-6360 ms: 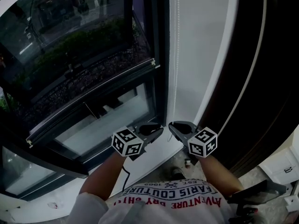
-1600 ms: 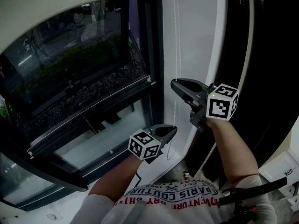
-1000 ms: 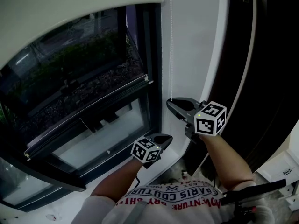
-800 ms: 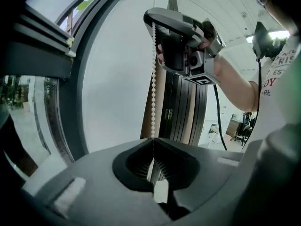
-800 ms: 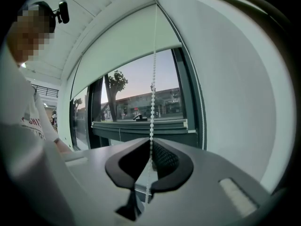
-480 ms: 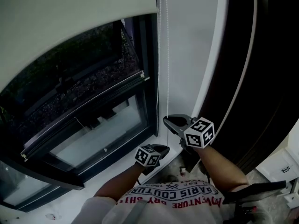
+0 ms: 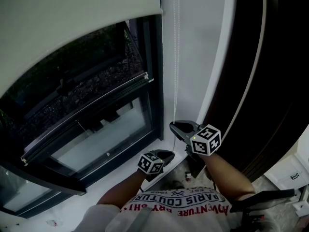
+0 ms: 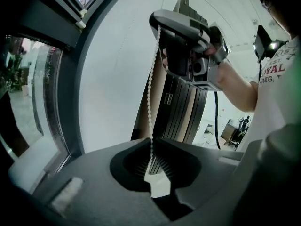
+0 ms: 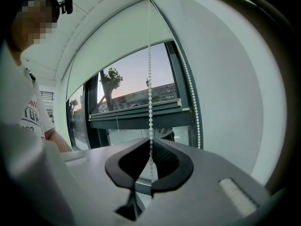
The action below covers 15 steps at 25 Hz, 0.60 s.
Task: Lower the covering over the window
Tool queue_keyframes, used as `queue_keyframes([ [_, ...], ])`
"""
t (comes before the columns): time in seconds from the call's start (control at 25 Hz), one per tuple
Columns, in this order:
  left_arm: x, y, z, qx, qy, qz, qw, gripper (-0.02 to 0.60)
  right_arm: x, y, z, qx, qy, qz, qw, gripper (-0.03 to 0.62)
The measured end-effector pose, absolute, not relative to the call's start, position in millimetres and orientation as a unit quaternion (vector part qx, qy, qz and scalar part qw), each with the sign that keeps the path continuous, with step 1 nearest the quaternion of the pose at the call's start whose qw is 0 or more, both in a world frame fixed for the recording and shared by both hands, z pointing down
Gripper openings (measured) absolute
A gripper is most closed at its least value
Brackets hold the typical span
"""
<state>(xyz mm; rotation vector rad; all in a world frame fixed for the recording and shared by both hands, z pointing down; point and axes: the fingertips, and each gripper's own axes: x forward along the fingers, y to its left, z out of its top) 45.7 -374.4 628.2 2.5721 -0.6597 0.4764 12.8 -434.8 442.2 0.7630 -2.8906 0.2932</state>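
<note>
Clamping the bead chain [image 7: 175, 66] near the sill [image 7: 96, 190], left gripper [image 7: 167, 154] sits below right gripper [image 7: 174, 127], blind [image 7: 72, 18] partly down.

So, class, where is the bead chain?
In the head view, the bead chain hangs right of the window frame, pinched by the right tool and, lower, the left tool.

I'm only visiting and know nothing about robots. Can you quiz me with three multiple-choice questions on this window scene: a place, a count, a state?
1. Where does the white bead chain hang?
A. left of the dark window frame
B. right of it
C. across the floor
2. How many grippers clamp it?
A. none
B. one
C. two
3. The pale roller blind is
A. fully up
B. part way down
C. fully down

B: it runs beside the white wall.
C: both the left gripper and right gripper pinch it.
B: glass shows beneath its edge.
</note>
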Motion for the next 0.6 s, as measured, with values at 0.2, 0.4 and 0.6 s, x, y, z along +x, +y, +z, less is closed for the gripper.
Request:
queue_keyframes([
  [0.2, 32, -382, 592, 0.937, -0.253, 0.126, 0.205, 0.086, 13, -436, 443, 0.254, -0.960, 0.100, 0.064, 0.018],
  [0.4, 15, -391, 527, 0.949, -0.263, 0.073, 0.161, 0.091, 13, -437, 443, 0.254, -0.960, 0.101, 0.062, 0.018],
  [0.6, 2, -394, 443, 0.957, -0.268, 0.024, 0.104, 0.091, 11, -434, 444, 0.250, -0.961, 0.101, 0.063, 0.018],
])
